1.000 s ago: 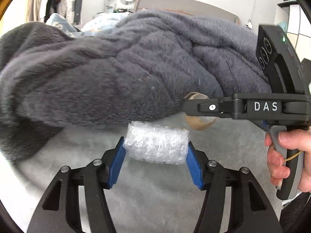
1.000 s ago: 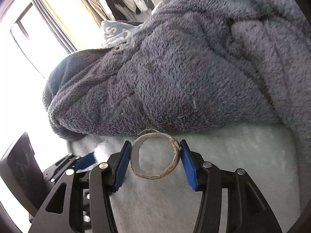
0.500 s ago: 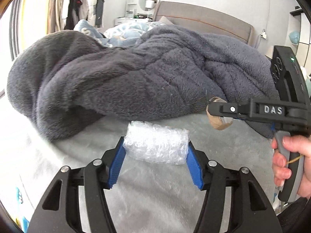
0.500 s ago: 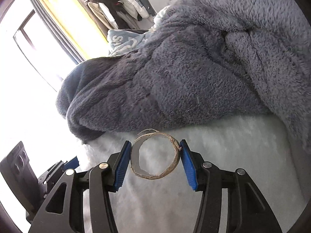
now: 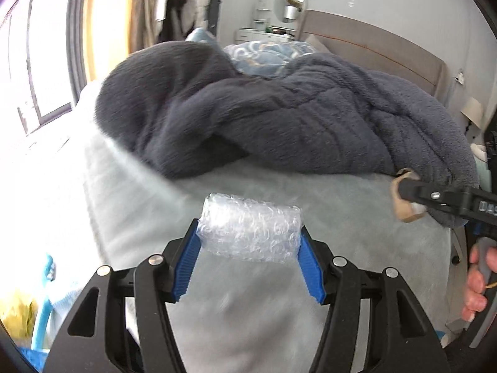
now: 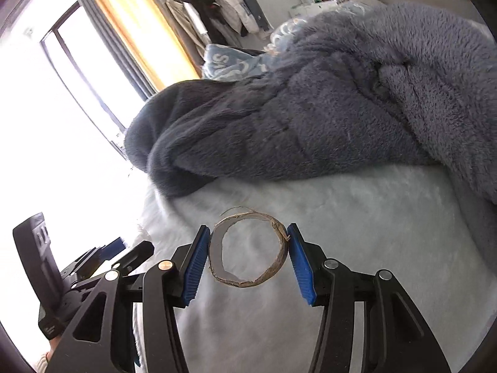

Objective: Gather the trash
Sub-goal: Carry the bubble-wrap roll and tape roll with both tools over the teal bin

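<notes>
My left gripper (image 5: 250, 248) is shut on a roll of clear bubble wrap (image 5: 251, 230), held crosswise between the blue pads above the pale bed cover (image 5: 279, 295). My right gripper (image 6: 247, 251) is shut on a brown cardboard tape ring (image 6: 248, 250), its torn edge up, pinched at both sides. In the left wrist view the right gripper's black fingers (image 5: 435, 194) enter from the right edge with the ring (image 5: 403, 199) at their tip, a hand (image 5: 476, 286) on the handle. The left gripper's body (image 6: 62, 276) shows at the lower left of the right wrist view.
A bulky dark grey fleece blanket (image 5: 279, 115) lies heaped across the bed behind both grippers. A blue patterned duvet (image 5: 267, 52) and grey headboard (image 5: 372, 43) lie beyond. A bright window (image 6: 46, 108) and hanging clothes (image 6: 217, 9) are to the left. Blue and yellow items (image 5: 37, 304) sit by the bed's left side.
Both grippers have drawn back and upward from the blanket with their loads still gripped. More of the bed cover, the window and the room shows now. The right gripper sits farther right in the left view.
</notes>
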Available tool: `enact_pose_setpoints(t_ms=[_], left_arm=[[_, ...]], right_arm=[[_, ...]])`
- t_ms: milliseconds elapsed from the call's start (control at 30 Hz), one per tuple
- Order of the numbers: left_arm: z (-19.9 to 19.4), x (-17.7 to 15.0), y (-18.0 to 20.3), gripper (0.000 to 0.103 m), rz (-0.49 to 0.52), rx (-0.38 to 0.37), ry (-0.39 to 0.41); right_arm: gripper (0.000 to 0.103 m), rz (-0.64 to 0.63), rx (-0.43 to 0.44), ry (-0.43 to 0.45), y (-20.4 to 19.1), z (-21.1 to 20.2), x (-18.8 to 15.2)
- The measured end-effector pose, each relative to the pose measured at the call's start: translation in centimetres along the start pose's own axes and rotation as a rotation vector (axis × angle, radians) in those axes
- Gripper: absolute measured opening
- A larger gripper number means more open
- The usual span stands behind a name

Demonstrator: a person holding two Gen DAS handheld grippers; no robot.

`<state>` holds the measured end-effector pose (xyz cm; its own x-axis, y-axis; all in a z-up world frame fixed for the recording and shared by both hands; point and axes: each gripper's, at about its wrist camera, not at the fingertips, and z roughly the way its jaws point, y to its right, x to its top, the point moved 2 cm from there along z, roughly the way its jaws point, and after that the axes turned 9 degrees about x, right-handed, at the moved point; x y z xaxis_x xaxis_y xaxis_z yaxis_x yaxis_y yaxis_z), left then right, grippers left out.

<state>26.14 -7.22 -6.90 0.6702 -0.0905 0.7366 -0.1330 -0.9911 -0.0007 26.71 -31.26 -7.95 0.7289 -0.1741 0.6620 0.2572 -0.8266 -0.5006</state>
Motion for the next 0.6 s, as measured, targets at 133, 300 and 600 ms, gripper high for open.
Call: enact_pose_setpoints(t_ms=[133,300,600], left_arm=[[-1.6,-1.5,-1.3,0.062,-0.031,0.029,-0.006],[-3.3,-3.5,-2.9,0.062,-0.074,0.054,-0.022],[-3.9,-7.0,-6.3,0.062,-0.163,0.106,-0.102]], right_arm=[[0.052,-0.039,0.005,0.001,-2.1,-0.6,-1.2],[0.052,-0.091,0.016,-0.004,-4.8,-1.5,-2.8],[0.052,-0.138,0.07,-0.011,-8.4,-1.8,-4.7]])
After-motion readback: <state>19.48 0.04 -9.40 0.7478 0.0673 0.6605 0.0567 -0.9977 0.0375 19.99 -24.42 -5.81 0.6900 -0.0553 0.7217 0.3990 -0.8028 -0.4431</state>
